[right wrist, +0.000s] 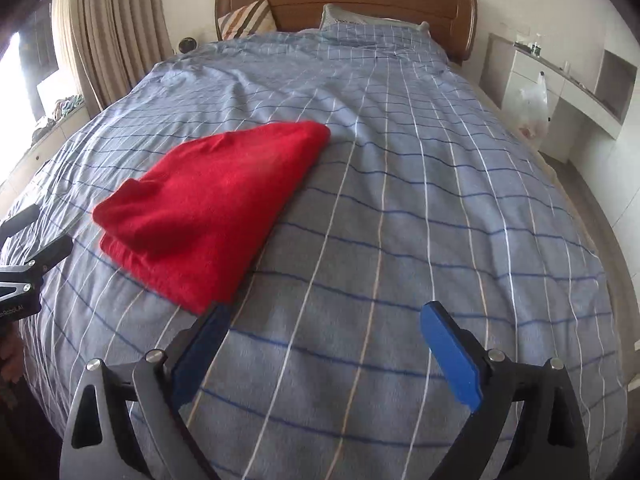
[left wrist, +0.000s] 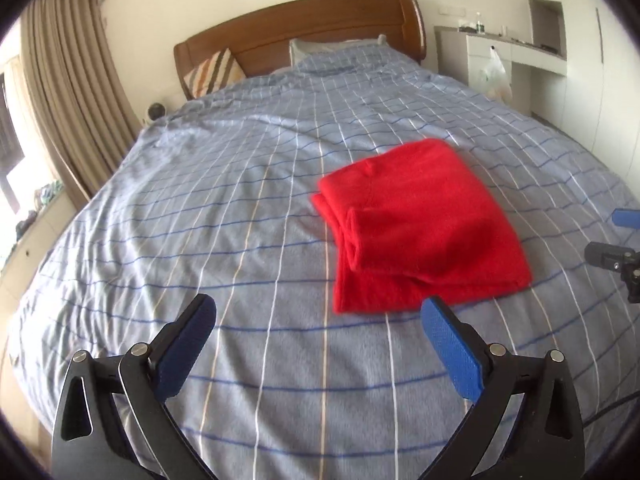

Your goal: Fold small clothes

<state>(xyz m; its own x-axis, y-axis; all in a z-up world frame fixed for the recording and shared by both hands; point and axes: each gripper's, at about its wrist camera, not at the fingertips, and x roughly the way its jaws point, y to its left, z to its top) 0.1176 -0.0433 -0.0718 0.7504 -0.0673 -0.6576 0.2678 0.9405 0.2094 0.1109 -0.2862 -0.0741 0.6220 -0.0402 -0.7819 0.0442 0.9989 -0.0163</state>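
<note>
Folded red garment (left wrist: 420, 224) mid-bed, bare checked cover (right wrist: 400, 220) all round; both jaws wide apart, empty.

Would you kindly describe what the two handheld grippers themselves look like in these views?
The left gripper and right gripper match: black metal frames with cut-outs and silver round bolts, each carrying two flat fingers with textured blue pads. A dark cable trails beside the left one, whose body bears small white lettering in the right view.
</note>
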